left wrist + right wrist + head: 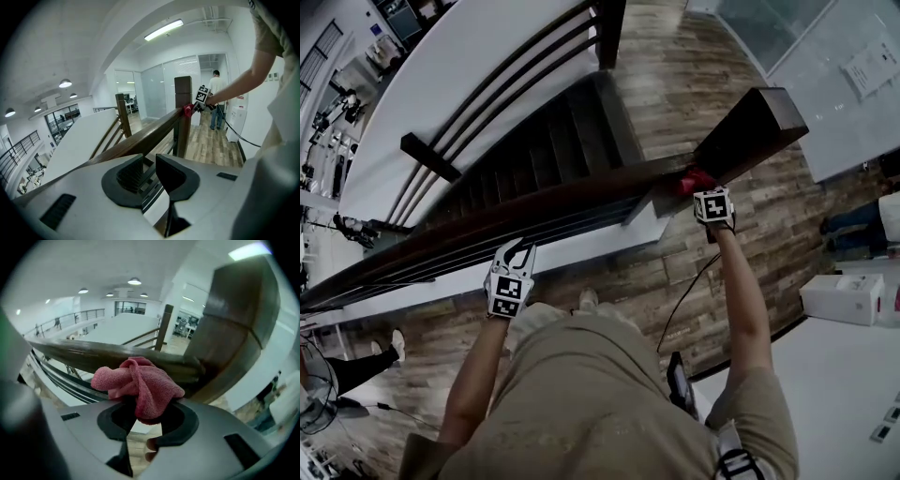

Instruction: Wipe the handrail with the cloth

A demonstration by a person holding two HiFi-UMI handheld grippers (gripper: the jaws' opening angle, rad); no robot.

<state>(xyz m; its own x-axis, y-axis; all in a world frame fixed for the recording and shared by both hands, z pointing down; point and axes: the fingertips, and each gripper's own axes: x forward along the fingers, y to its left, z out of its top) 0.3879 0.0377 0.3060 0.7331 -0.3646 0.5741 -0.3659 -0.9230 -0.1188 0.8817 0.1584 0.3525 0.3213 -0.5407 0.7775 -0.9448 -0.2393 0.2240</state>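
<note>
Red cloth (138, 385) is clenched in the right claw (146, 419) and lies against the handrail (581, 194), just beside the newel post (750, 127). Left claw (149, 176), farther along the handrail, stands parted and empty.

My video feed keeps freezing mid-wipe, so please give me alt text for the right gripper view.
The right gripper holds a bunched pink cloth between its jaws, on the dark wooden handrail right beside a thick post. The handrail runs off to the left, with a bright hall beyond.
</note>
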